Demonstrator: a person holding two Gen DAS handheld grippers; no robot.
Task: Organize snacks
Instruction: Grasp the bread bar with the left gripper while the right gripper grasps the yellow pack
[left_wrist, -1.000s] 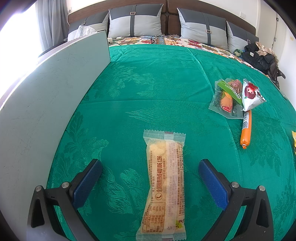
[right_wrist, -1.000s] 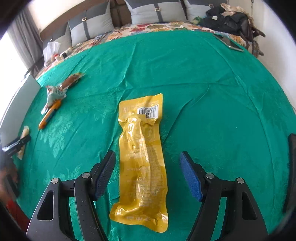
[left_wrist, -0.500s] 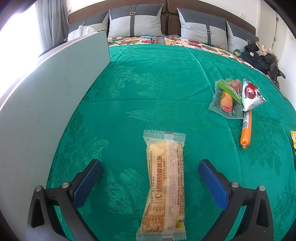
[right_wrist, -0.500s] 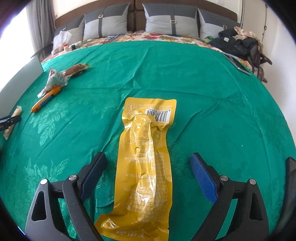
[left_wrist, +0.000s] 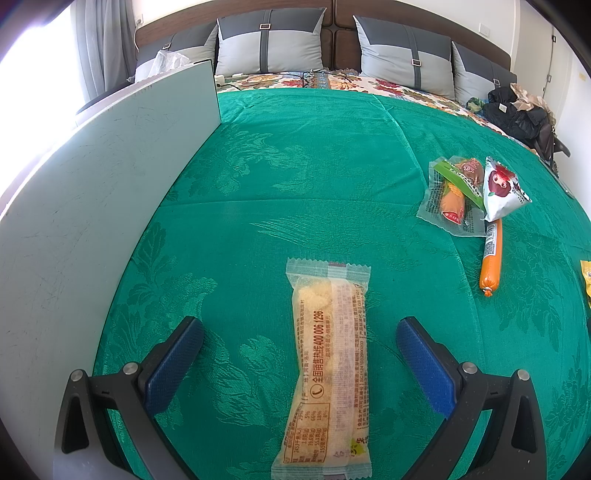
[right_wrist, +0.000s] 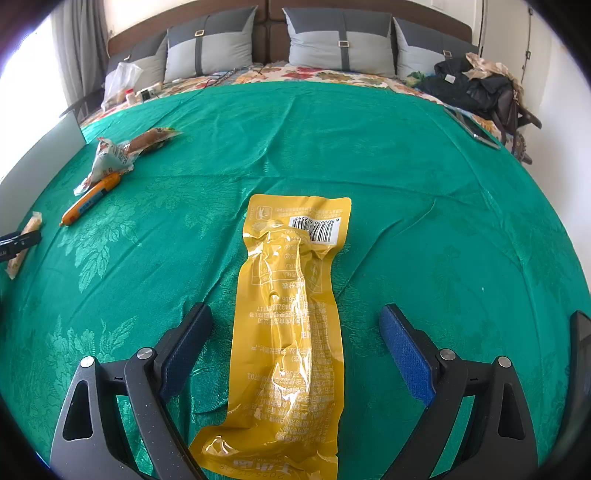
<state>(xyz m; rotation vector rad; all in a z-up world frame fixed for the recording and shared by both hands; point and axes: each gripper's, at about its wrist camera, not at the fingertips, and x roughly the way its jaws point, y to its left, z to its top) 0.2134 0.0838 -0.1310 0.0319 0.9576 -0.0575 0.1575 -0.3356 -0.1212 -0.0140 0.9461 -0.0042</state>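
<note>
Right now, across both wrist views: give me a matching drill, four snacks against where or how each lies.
Things:
1. yellow foil pouch
2. pale clear-wrapped cake bar
3. orange sausage stick
4. white triangular packet with a red cartoon face

Places:
A. between the open left gripper fingers, untouched
B. lying partly on the clear flat pack, far right of the left view
C. between the open right gripper fingers, untouched
D. alone on the green cloth, just below the small pile

Pairs: 1-C, 2-A, 3-D, 4-B
</note>
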